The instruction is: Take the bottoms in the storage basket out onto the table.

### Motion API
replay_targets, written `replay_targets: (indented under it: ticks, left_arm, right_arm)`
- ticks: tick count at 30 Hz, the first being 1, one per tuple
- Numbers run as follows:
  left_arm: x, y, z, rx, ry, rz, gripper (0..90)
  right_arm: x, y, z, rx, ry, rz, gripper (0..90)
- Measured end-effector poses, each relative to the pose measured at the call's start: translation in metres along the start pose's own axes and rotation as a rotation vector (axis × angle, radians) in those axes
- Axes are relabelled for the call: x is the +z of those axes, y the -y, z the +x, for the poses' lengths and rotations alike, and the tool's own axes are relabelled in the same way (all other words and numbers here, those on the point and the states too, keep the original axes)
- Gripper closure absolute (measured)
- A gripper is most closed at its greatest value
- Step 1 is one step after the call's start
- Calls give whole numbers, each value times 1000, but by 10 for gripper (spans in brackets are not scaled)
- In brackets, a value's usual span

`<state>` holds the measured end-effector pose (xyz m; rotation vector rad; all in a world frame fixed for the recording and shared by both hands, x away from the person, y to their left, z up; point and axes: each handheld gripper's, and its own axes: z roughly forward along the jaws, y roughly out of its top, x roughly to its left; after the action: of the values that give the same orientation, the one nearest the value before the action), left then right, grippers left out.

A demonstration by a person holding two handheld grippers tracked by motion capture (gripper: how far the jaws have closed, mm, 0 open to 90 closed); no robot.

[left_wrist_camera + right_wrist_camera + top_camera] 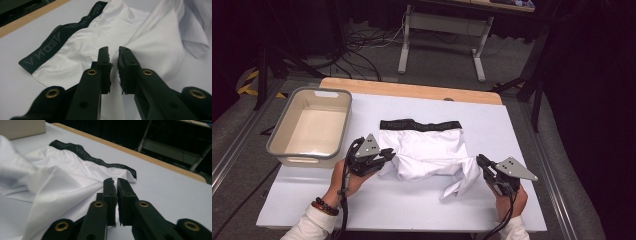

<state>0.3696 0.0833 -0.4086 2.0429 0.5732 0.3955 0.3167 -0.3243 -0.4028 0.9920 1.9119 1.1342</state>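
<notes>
White shorts (427, 150) with a black lettered waistband (419, 124) lie on the pale table (412, 205), their near half bunched up. My left gripper (388, 155) is at the shorts' left edge. In the left gripper view its jaws (113, 50) stand a narrow gap apart over the white cloth (150, 42), and the pads do not press on it. My right gripper (479, 161) is at the right edge, beside a loose flap of cloth. Its jaws (115, 181) show a slim gap, with the cloth (62, 177) passing below and to their left.
A grey plastic bin (276, 131) stands at the table's back left, close to my left hand, and its wall (22, 128) appears in the right gripper view. A wooden strip (412, 90) runs along the far table edge. Beyond it are desk legs and cables on the floor.
</notes>
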Motion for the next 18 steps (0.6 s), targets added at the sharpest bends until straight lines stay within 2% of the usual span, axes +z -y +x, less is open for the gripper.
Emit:
replay_targets:
  ticks: [1, 3, 4, 5, 6, 7, 8, 9, 10, 11, 12, 13, 14, 15, 17, 18]
  left_arm:
    - [-3, -1, -3, 8, 5, -12, 724]
    - [-6, -2, -6, 14, 11, -22, 716]
    - [-9, -3, -10, 30, 20, -29, 672]
    - [-14, -3, -19, 57, 42, -24, 669]
    - [-16, -2, -25, 64, 47, -20, 654]
    - [-16, -2, -25, 64, 47, -20, 624]
    - [-18, 1, -31, 69, 60, -24, 624]
    - [-18, 5, -36, 73, 91, -21, 574]
    - [-15, 12, -48, 101, 103, 20, 557]
    - [-15, 12, -48, 101, 103, 20, 527]
    - [-12, 15, -54, 107, 109, 39, 527]
    - [-8, 18, -58, 116, 122, 56, 497]
    - [2, 24, -62, 126, 143, 94, 468]
    - [2, 24, -62, 126, 143, 94, 459]
    - [14, 28, -64, 129, 184, 135, 462]
    - [20, 29, -64, 125, 204, 148, 462]
  right_arm:
    - [0, 1, 0, 2, 1, 2, 760]
    - [0, 1, 0, 3, 4, 0, 737]
    - [-1, 0, 1, -3, 3, 3, 635]
    - [-3, 0, 2, 0, -10, 4, 633]
    - [-6, 1, 2, 1, -22, 5, 630]
    - [-6, 1, 2, 1, -22, 5, 630]
    - [-10, 2, 4, 1, -36, 9, 613]
    - [-16, 7, 10, -3, -78, 24, 592]
    - [-19, 10, 14, -7, -87, 34, 573]
    - [-21, 15, 17, -12, -94, 48, 558]
    - [-21, 15, 17, -12, -94, 48, 558]
    - [-22, 20, 20, -16, -122, 68, 550]
    - [-23, 29, 26, -18, -148, 112, 495]
    - [-23, 29, 26, -18, -148, 112, 495]
    - [-23, 40, 33, -31, -187, 179, 430]
    - [-23, 40, 33, -31, -187, 179, 430]
